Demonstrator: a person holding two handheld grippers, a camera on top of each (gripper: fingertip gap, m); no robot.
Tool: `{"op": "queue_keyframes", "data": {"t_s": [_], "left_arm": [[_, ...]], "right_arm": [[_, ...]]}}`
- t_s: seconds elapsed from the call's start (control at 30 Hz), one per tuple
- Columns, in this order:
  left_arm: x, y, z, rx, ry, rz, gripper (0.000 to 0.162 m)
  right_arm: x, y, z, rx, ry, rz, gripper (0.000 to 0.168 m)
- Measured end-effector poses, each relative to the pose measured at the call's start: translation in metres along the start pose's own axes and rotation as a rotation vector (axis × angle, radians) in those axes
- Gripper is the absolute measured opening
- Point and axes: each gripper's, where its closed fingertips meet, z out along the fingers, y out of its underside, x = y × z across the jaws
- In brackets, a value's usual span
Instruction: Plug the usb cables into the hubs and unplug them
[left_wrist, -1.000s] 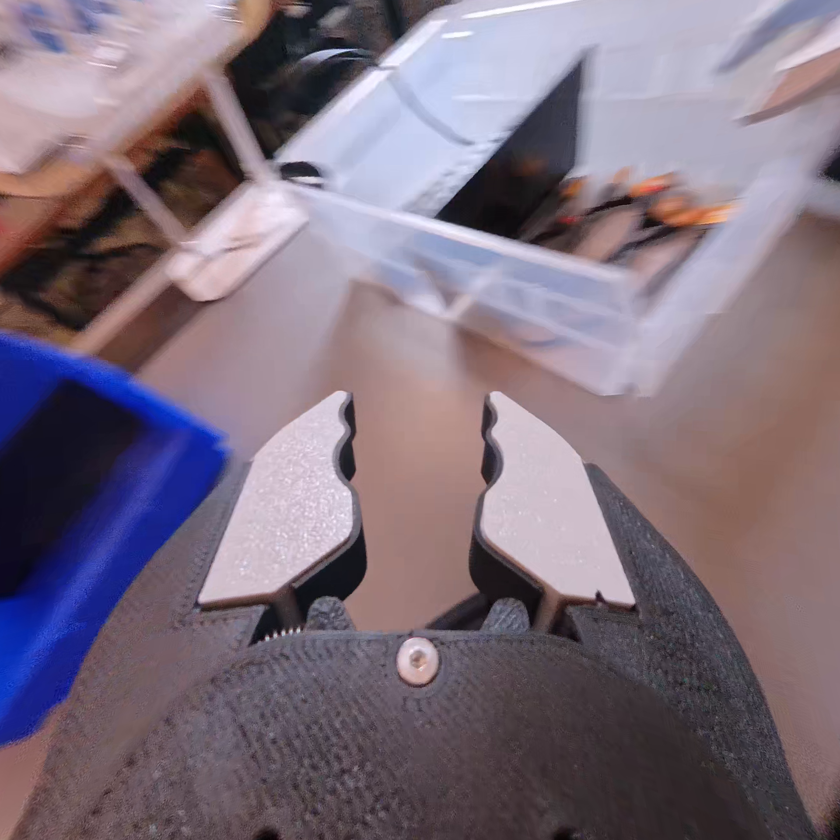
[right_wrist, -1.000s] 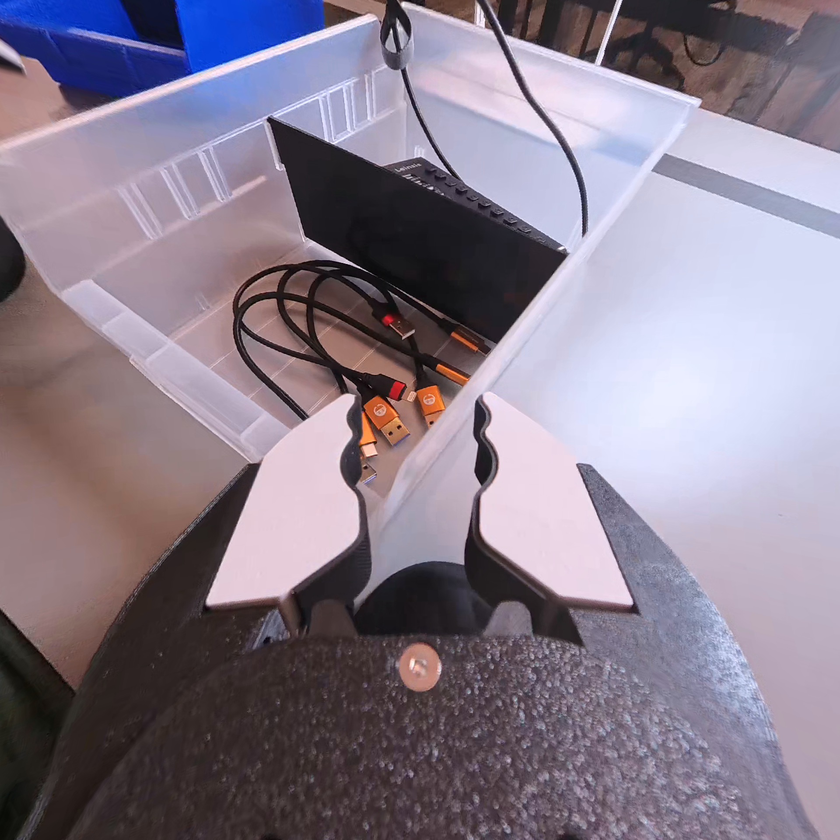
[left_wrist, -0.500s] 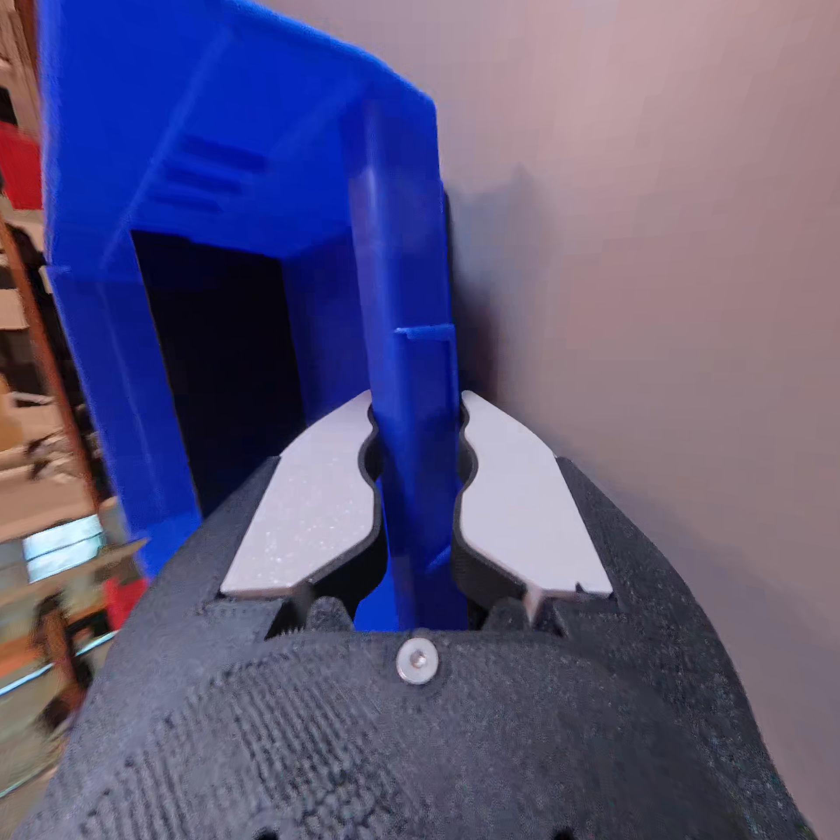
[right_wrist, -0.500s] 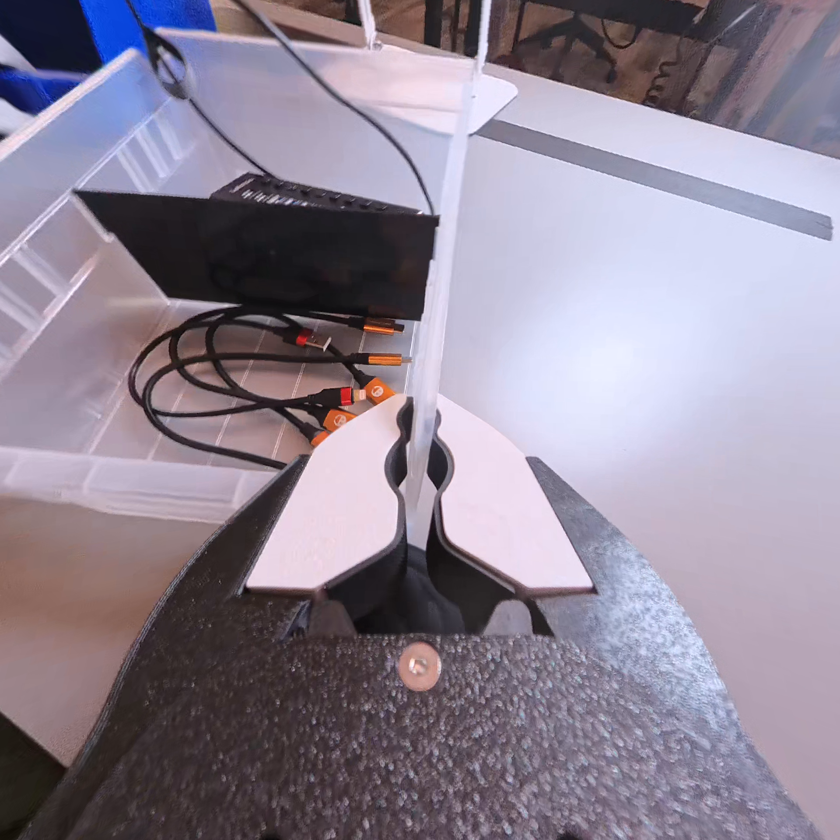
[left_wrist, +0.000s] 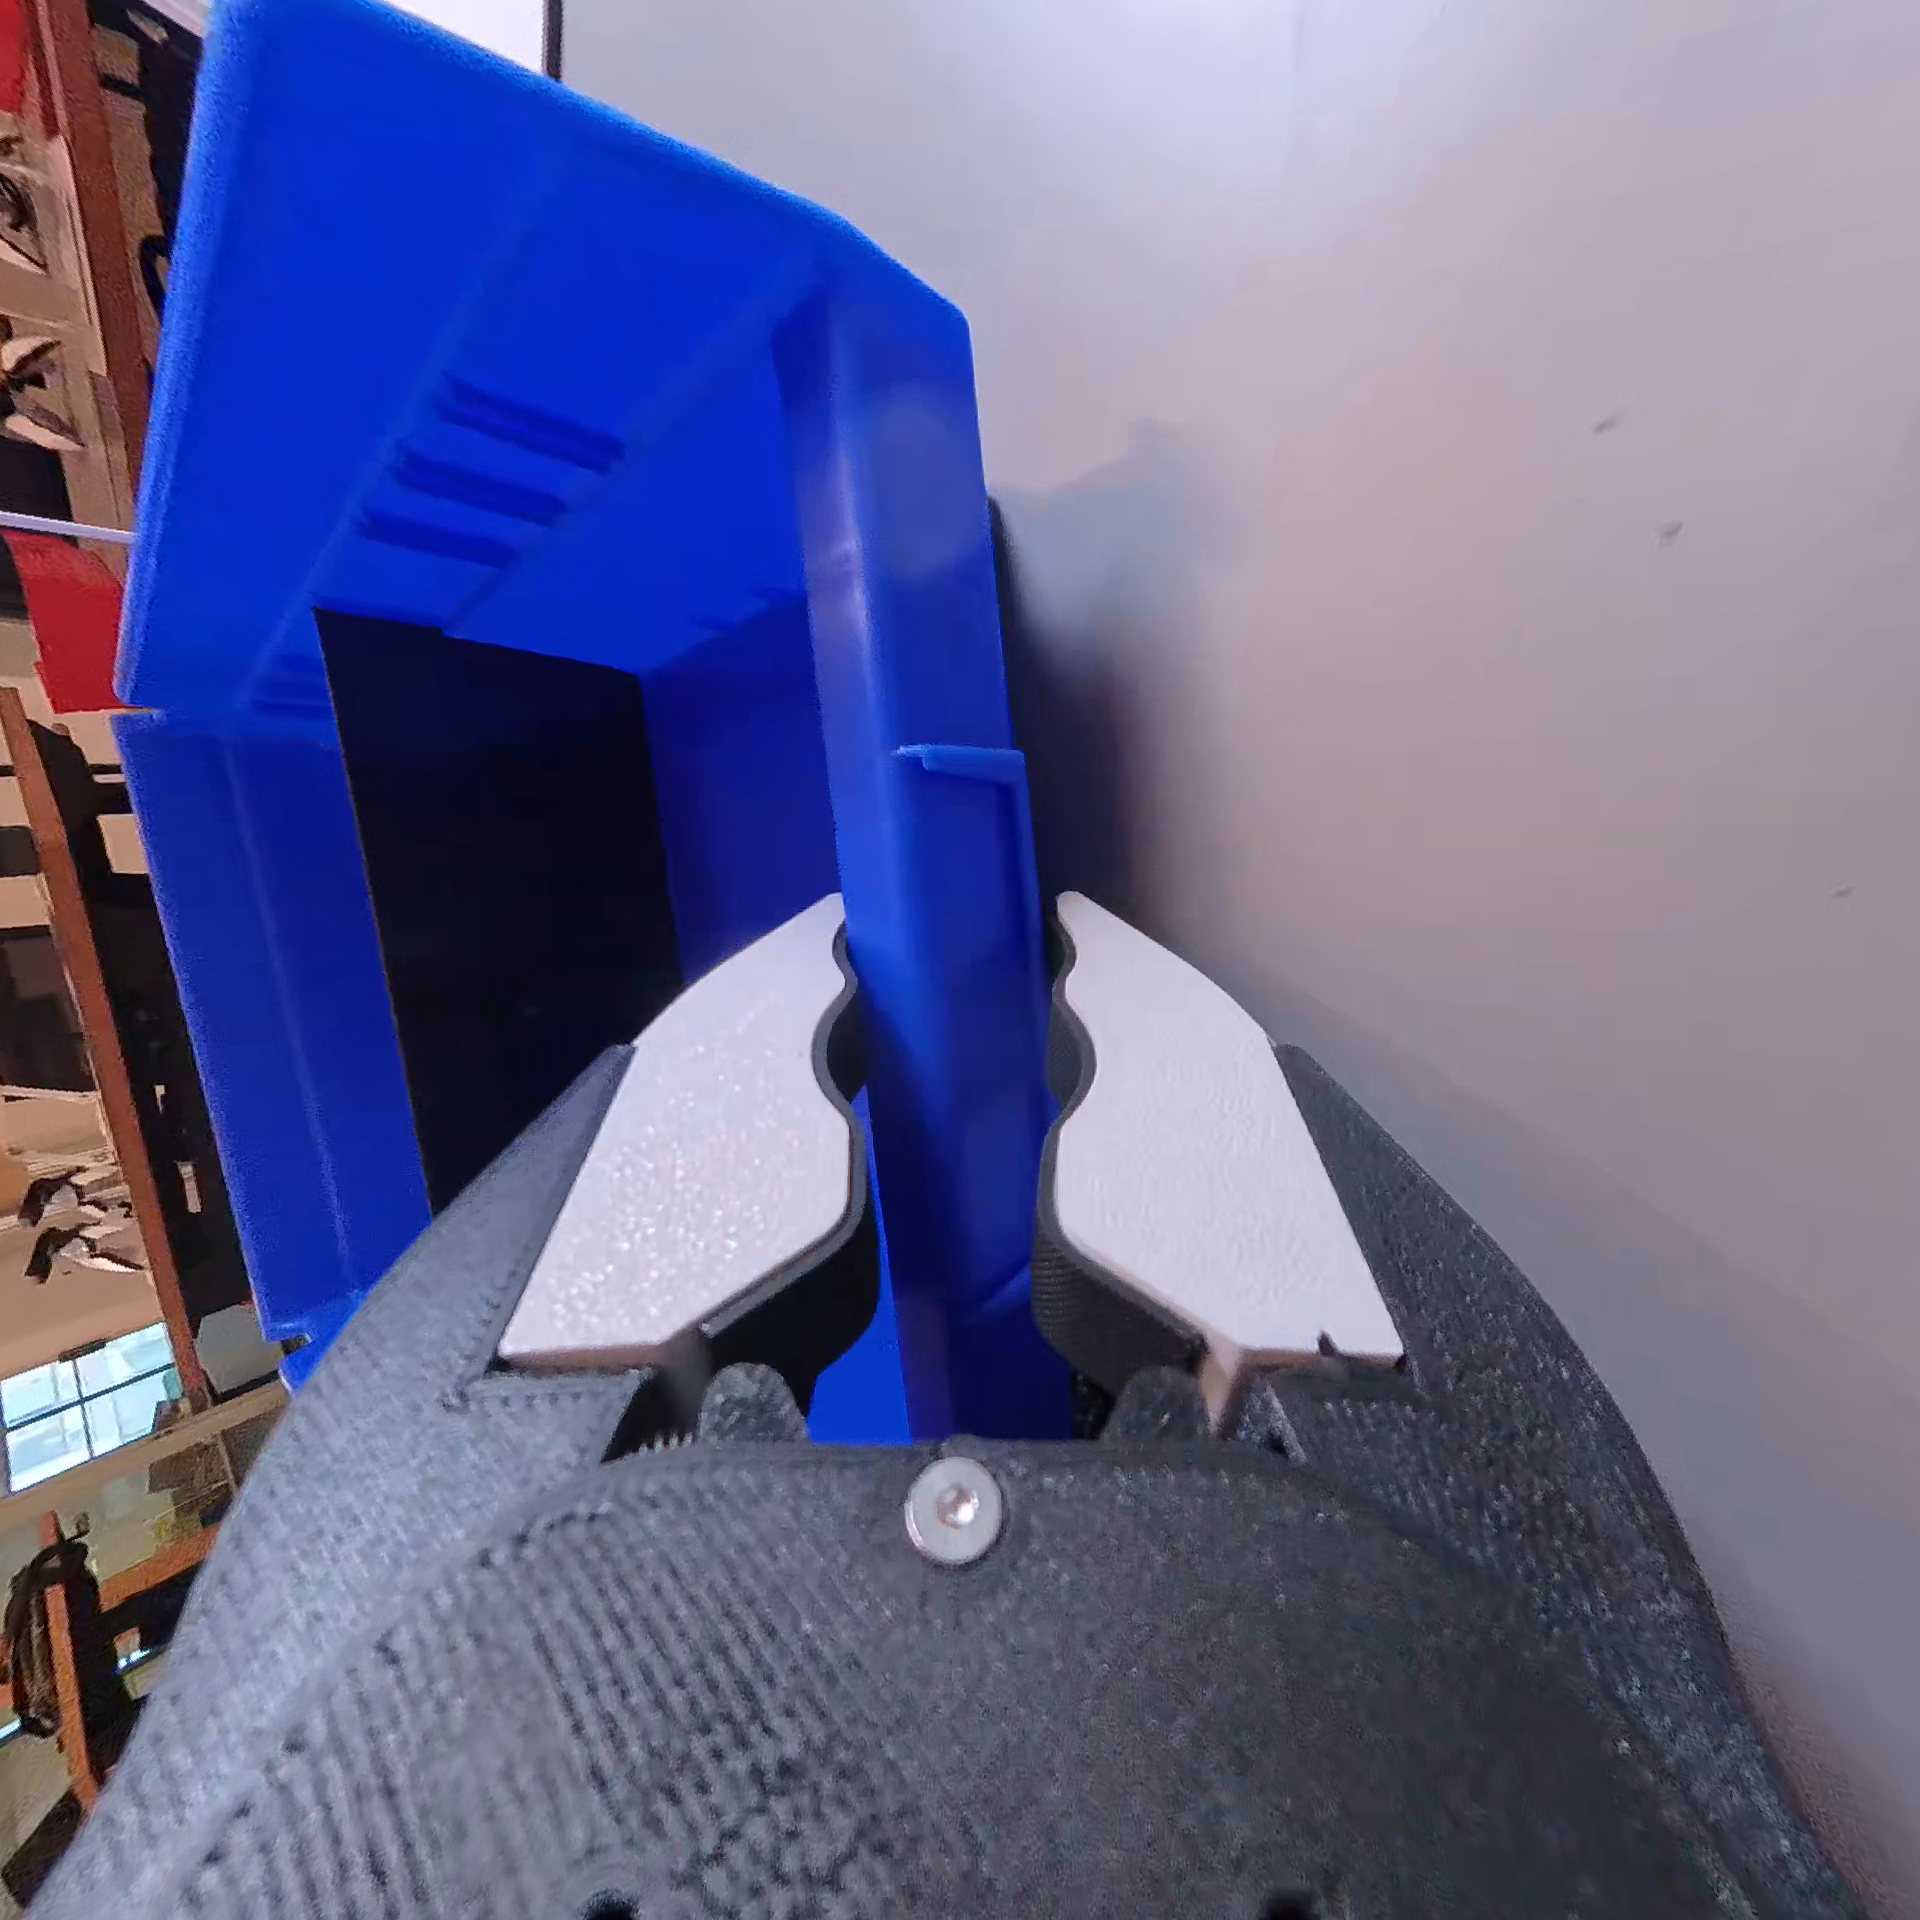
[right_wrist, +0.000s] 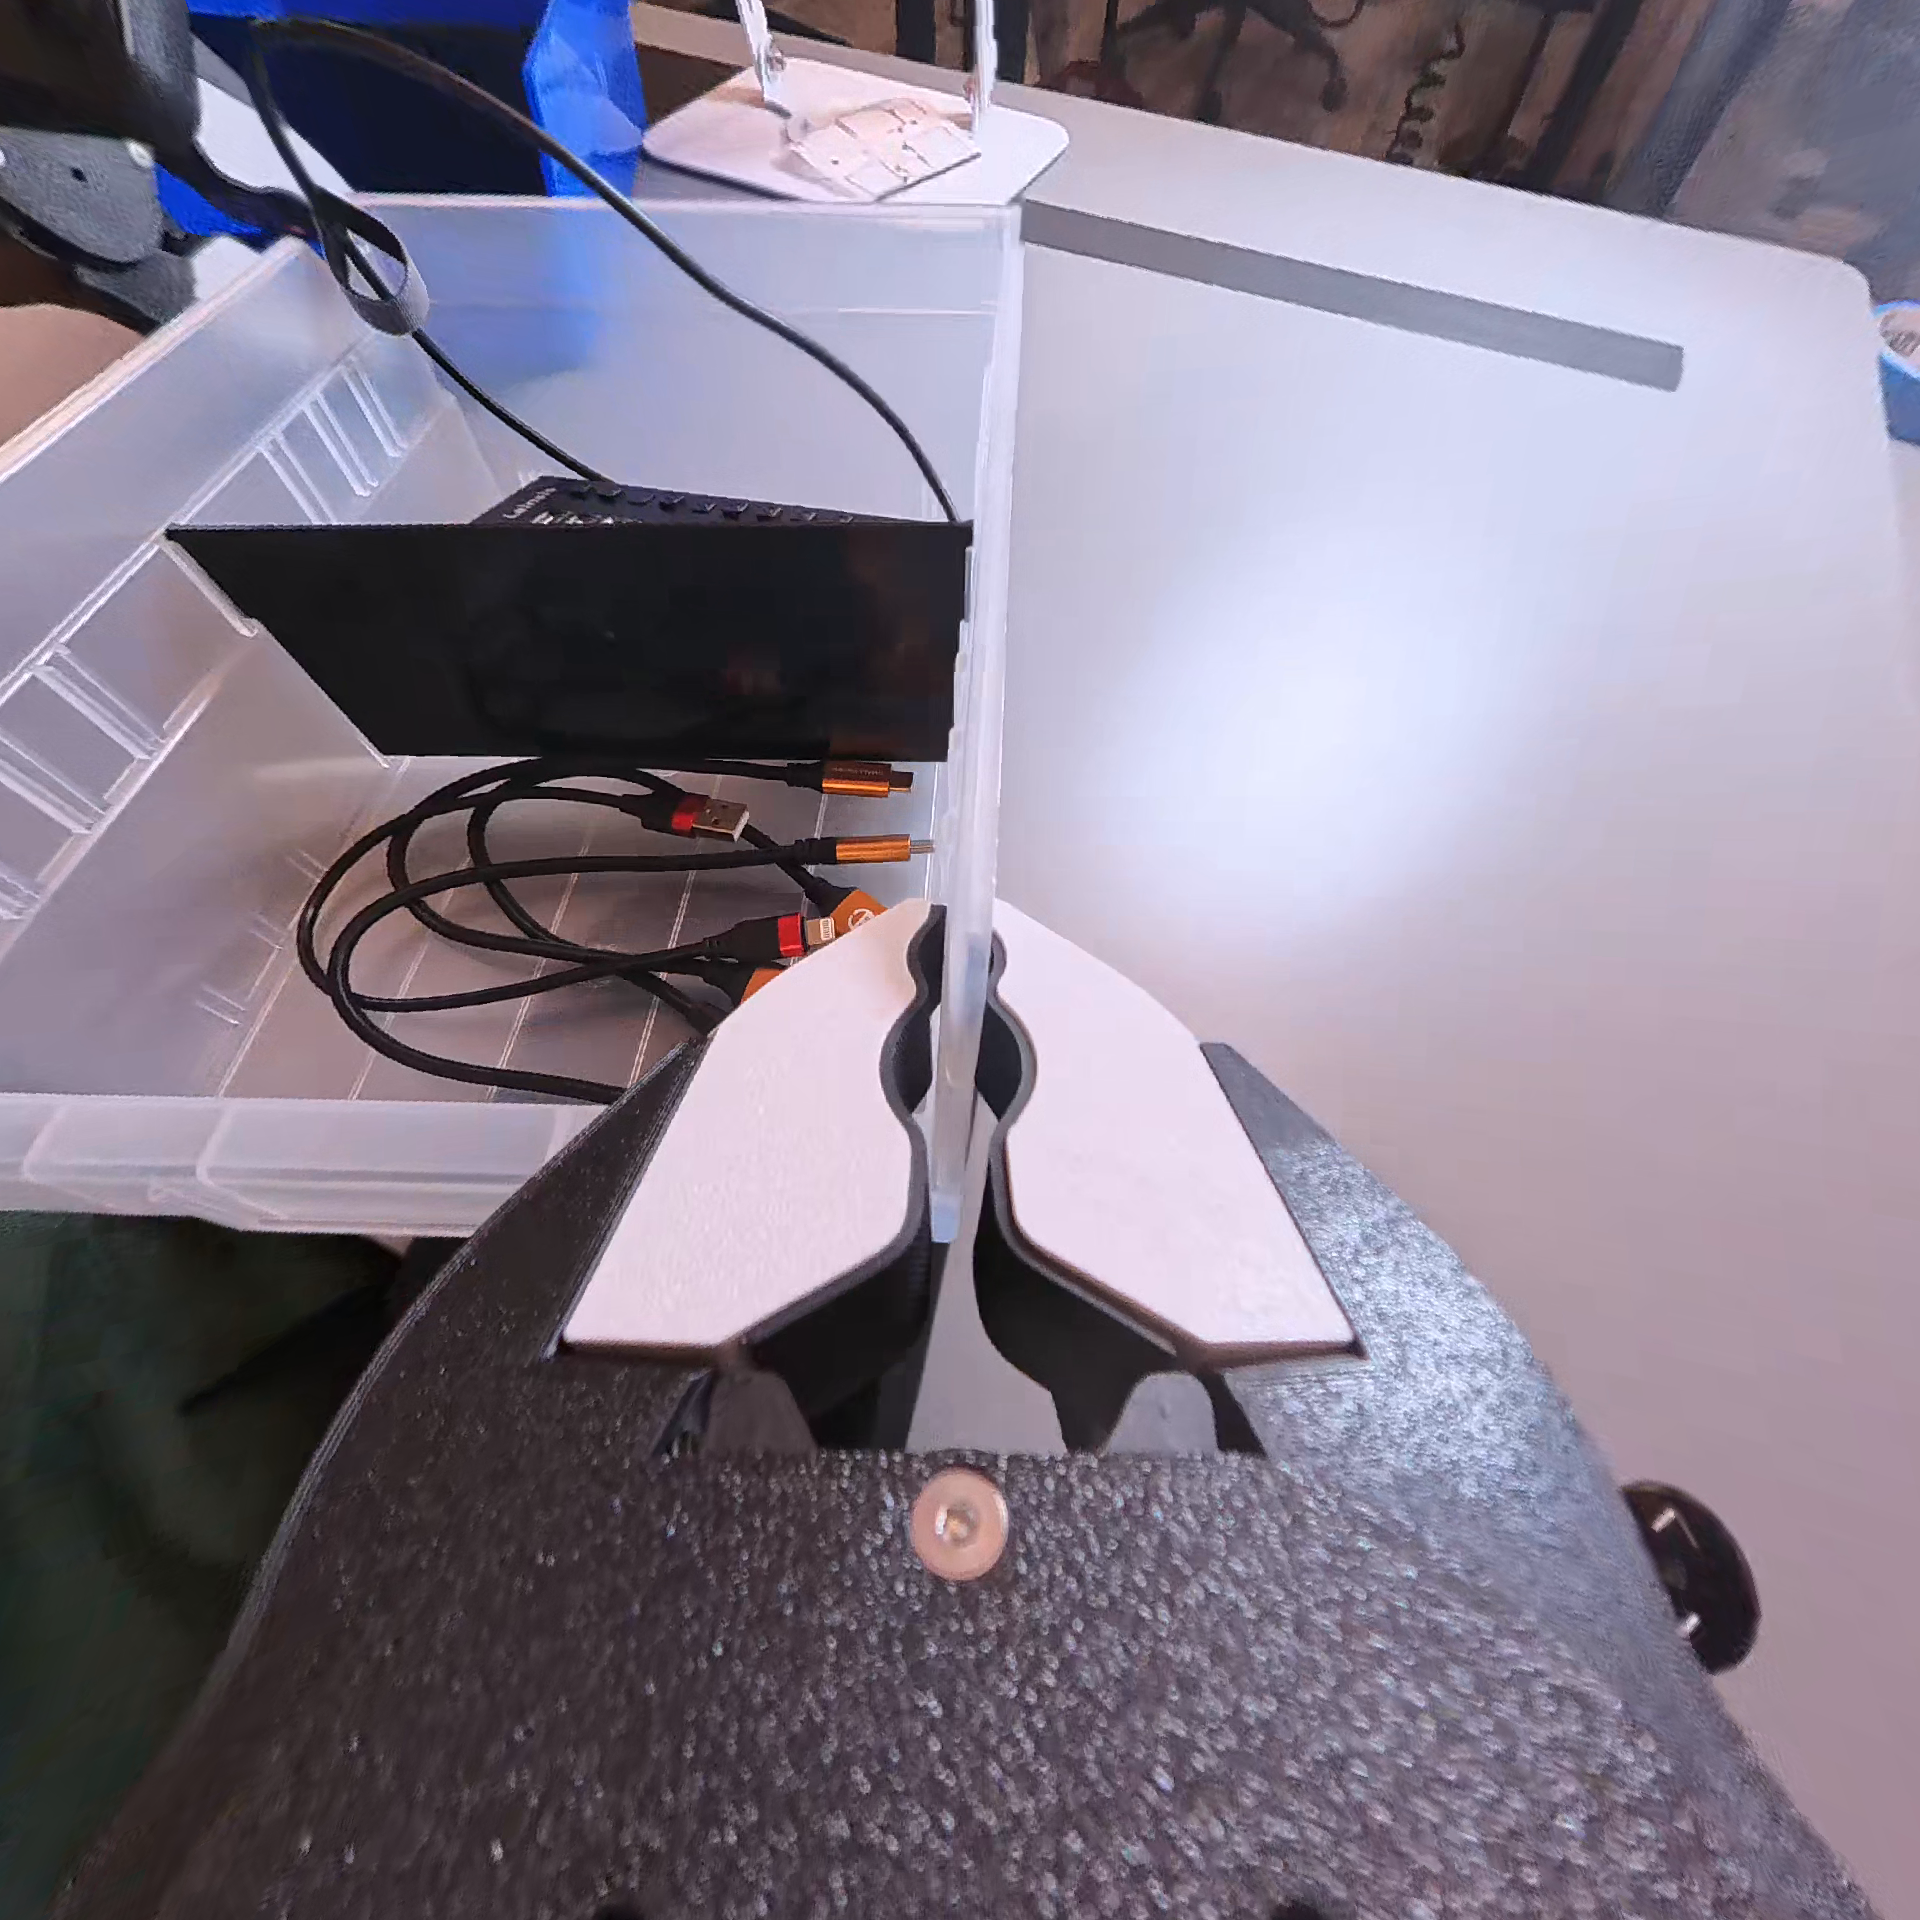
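Observation:
In the right wrist view my right gripper (right_wrist: 961, 920) is shut on the right side wall of a clear plastic bin (right_wrist: 982, 582). Inside the bin a black USB hub (right_wrist: 582, 634) leans upright, with a black power cord (right_wrist: 644, 229) running out over the back wall. Several black USB cables (right_wrist: 499, 883) with orange and red plugs lie loose on the bin floor in front of the hub. In the left wrist view my left gripper (left_wrist: 951, 920) is shut on the side wall of a blue plastic bin (left_wrist: 914, 644); its inside is dark and I cannot see what it holds.
The bins rest on a pale grey table (right_wrist: 1455, 727) with a dark tape strip (right_wrist: 1351, 312) across the back. A white stand base (right_wrist: 862, 135) sits behind the clear bin. Blue tape (right_wrist: 1901, 364) lies at the far right edge. A dark green cloth (right_wrist: 156, 1455) is at lower left.
My left gripper swung from open over the table to closed on the blue bin's wall. My right gripper closed on the clear bin's wall, and the bin turned in view.

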Motion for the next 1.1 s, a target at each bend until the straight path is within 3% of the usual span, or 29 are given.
{"op": "queue_keyframes", "data": {"t_s": [0.17,0.3,0.47,0.53,0.67,0.73,0.8,0.87,0.93,1.03,1.1], "left_arm": [[0.034,-0.013,-0.027,0.008,0.036,0.036,0.032],[0.075,-0.040,-0.053,0.167,0.125,0.128,0.030],[0.063,-0.087,-0.029,0.296,0.015,0.301,0.034],[0.057,-0.111,-0.035,0.460,-0.037,0.346,0.037],[0.034,-0.094,-0.084,0.491,0.019,0.010,0.041],[0.043,-0.081,-0.121,0.531,0.162,-0.230,0.040],[0.082,-0.082,-0.163,0.620,0.402,-0.423,0.040],[0.137,-0.090,-0.208,0.723,0.653,-0.518,0.041],[0.184,-0.091,-0.239,0.758,0.791,-0.562,0.045],[0.233,-0.093,-0.263,0.803,0.871,-0.611,0.058],[0.242,-0.101,-0.271,0.867,0.814,-0.605,0.065]], "right_arm": [[0.003,0.011,-0.010,-0.018,-0.048,0.014,0.003],[0.002,0.020,-0.028,-0.039,-0.077,-0.002,0.004],[-0.003,0.021,-0.034,-0.037,-0.074,-0.011,0.004],[-0.004,0.021,-0.033,-0.023,-0.068,0.006,0.003],[-0.010,0.019,-0.030,-0.004,-0.075,0.021,0.003],[-0.016,0.018,-0.026,0.005,-0.070,0.022,0.004],[-0.023,0.015,-0.021,0.020,-0.044,0.009,0.003],[-0.035,0.013,-0.018,0.031,-0.045,0.003,0.003],[-0.048,0.014,-0.016,0.043,-0.045,0.001,0.003],[-0.063,0.014,-0.015,0.053,-0.035,0.001,0.003],[-0.073,0.013,-0.014,0.057,-0.033,-0.002,0.003]]}}
